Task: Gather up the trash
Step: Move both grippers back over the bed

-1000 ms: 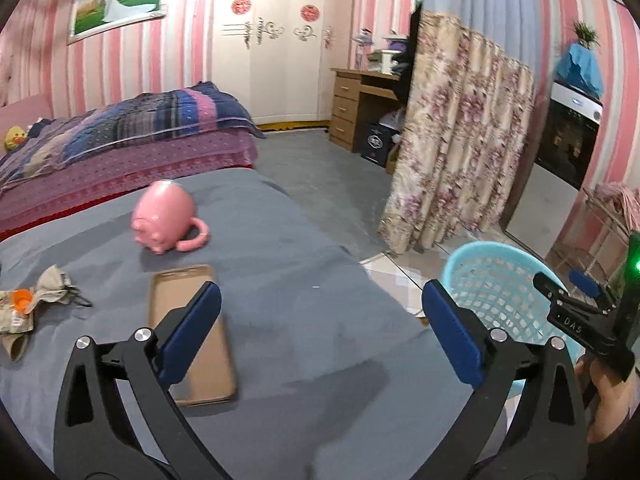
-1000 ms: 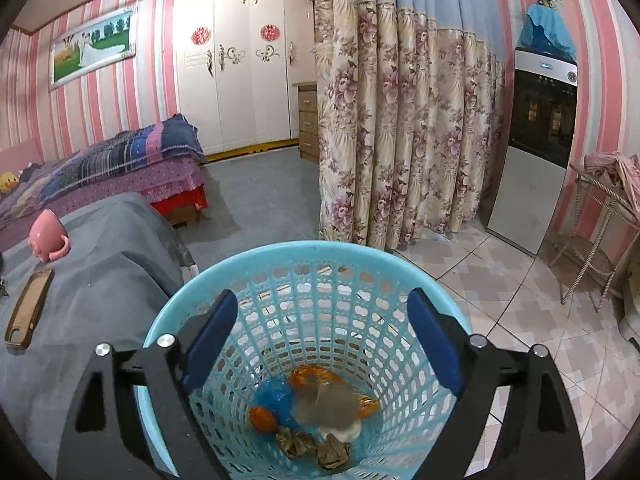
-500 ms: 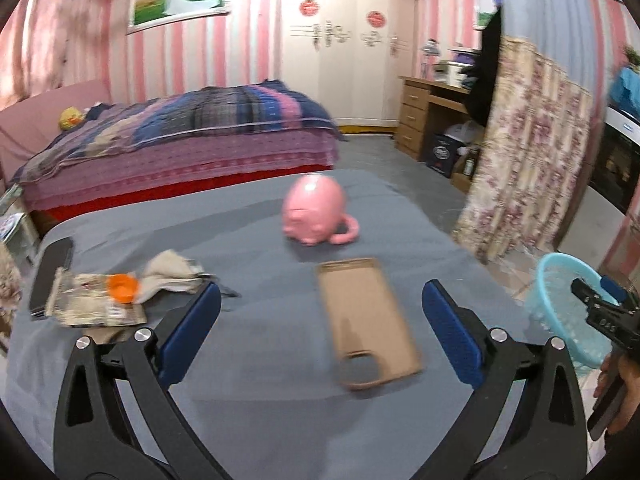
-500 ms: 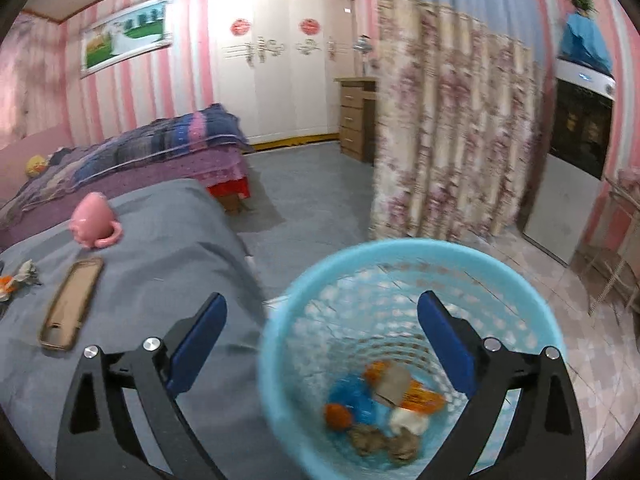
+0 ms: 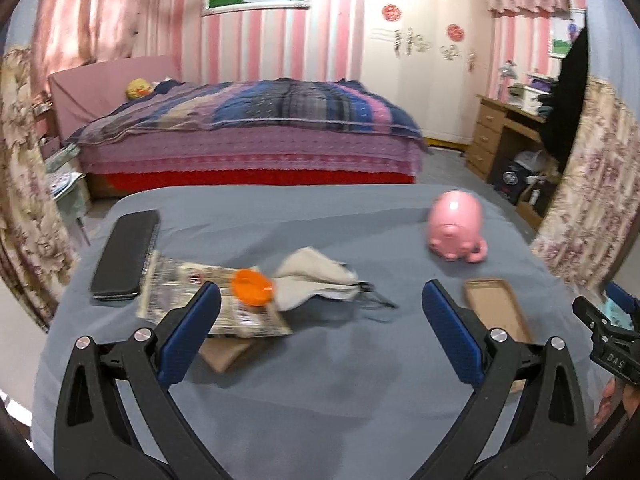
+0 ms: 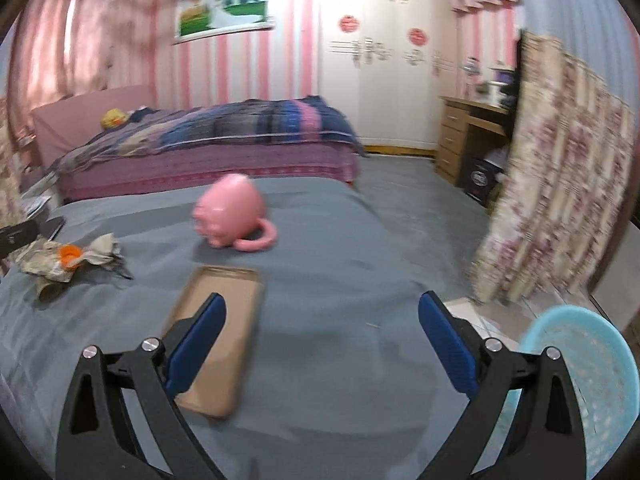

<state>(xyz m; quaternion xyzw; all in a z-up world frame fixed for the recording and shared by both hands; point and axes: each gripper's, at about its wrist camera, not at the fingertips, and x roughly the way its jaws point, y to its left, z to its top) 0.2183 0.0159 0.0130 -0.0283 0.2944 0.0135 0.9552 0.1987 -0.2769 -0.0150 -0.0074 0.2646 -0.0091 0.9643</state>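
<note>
On the grey-covered table [image 5: 360, 392] lies a trash pile: a crumpled printed wrapper [image 5: 200, 300], an orange cap [image 5: 253, 288] and a crumpled beige tissue [image 5: 316, 276]. My left gripper [image 5: 320, 308] stands open just short of this pile, nothing between its fingers. My right gripper [image 6: 322, 312] is open and empty above the table's right part, over a tan phone case [image 6: 224, 320]. The same pile [image 6: 64, 260] shows far left in the right wrist view. A light blue basket [image 6: 580, 380] stands on the floor at lower right. The right gripper [image 5: 600, 320] also shows at the left view's right edge.
An overturned pink mug [image 5: 456, 228] lies on the table's far right, a black phone [image 5: 126, 254] at far left. A brown card [image 5: 224, 354] pokes out under the wrapper. Beyond stand a bed [image 5: 256, 132], a wooden desk [image 5: 504, 136] and a flowered curtain [image 6: 560, 184].
Both grippers have swung left. The right one has left its place over the basket and now hangs over the table. The left one now faces the trash pile instead of the phone case.
</note>
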